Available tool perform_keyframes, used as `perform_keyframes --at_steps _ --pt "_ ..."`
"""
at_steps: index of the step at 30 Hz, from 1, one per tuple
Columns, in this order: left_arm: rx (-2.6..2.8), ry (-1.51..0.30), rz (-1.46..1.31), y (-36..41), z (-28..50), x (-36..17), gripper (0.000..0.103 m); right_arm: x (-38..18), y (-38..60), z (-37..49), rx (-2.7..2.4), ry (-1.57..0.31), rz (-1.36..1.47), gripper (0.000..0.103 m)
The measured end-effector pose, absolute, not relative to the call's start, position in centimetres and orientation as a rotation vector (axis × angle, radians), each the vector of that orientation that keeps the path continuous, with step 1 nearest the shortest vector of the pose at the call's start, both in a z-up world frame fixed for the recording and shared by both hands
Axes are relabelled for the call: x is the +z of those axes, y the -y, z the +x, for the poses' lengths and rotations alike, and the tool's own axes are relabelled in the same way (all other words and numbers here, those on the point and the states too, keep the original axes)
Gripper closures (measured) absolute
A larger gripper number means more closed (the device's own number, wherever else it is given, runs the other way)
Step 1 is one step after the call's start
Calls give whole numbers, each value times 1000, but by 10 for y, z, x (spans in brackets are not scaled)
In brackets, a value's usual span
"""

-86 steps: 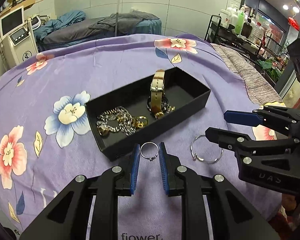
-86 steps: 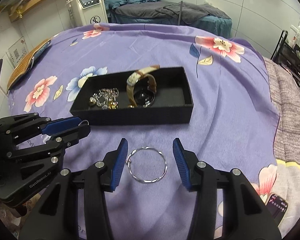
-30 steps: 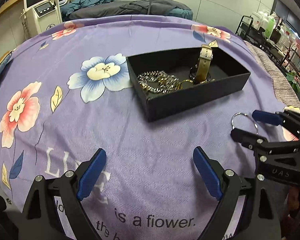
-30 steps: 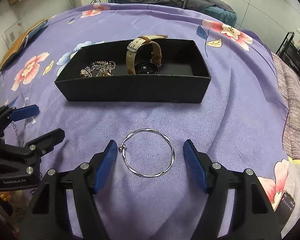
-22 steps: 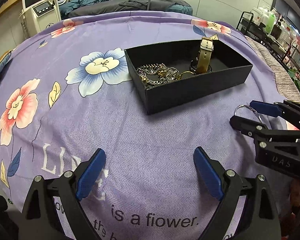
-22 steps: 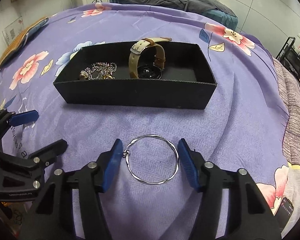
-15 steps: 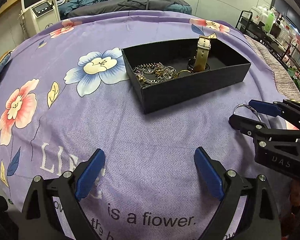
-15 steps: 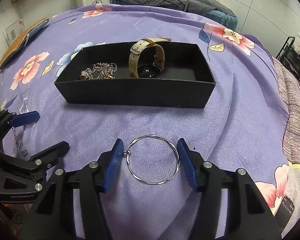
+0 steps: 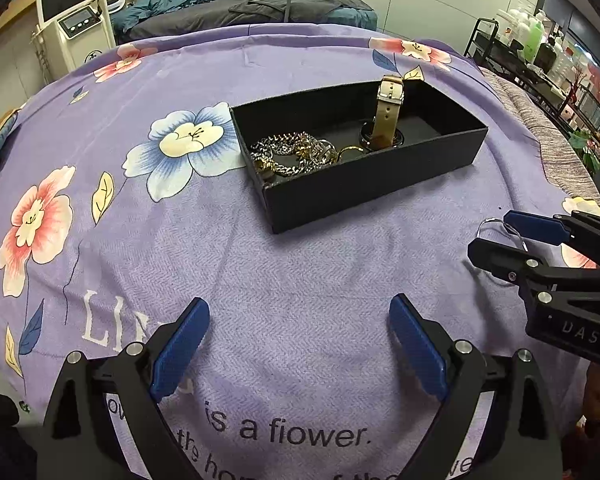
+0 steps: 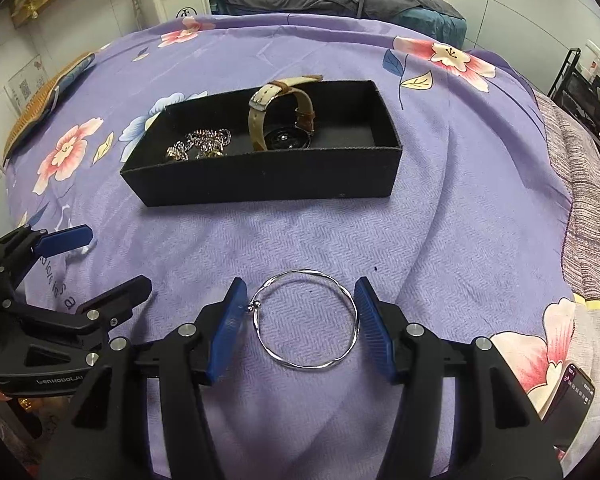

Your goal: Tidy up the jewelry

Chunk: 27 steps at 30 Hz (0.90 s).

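A black open box [image 10: 268, 184] sits on the purple flowered cloth, also in the left wrist view [image 9: 372, 184]. It holds a tan-strap watch [image 10: 278, 120] and a pile of chains [image 9: 292, 156]. A thin silver bangle [image 10: 306, 322] lies flat on the cloth in front of the box. My right gripper [image 10: 300, 324] is open with its blue pads either side of the bangle, close to its rim. My left gripper [image 9: 296, 340] is open wide and empty over bare cloth left of the bangle. In the left wrist view the bangle [image 9: 490, 224] is mostly hidden behind the right gripper.
A phone [image 10: 568, 392] lies at the cloth's right edge. A grey knit blanket [image 10: 588, 184] covers the right side. A white machine [image 9: 74, 20] and a shelf cart [image 9: 532, 56] stand beyond the bed.
The left gripper let go of the small ring, opened wide and drew back left. The right gripper moved forward and narrowed its jaws around the bangle.
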<state>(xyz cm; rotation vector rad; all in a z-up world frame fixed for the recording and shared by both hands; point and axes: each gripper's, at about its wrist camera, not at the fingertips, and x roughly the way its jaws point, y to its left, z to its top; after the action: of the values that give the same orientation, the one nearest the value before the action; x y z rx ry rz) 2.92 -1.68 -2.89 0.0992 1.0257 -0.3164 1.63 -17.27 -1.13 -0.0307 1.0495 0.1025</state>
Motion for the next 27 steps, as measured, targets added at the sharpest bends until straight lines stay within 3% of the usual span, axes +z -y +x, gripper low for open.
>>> perform_keyframes --at_steps 27 --pt "-298 -909 112 23 62 24 6 49 180 61 72 -902 22 47"
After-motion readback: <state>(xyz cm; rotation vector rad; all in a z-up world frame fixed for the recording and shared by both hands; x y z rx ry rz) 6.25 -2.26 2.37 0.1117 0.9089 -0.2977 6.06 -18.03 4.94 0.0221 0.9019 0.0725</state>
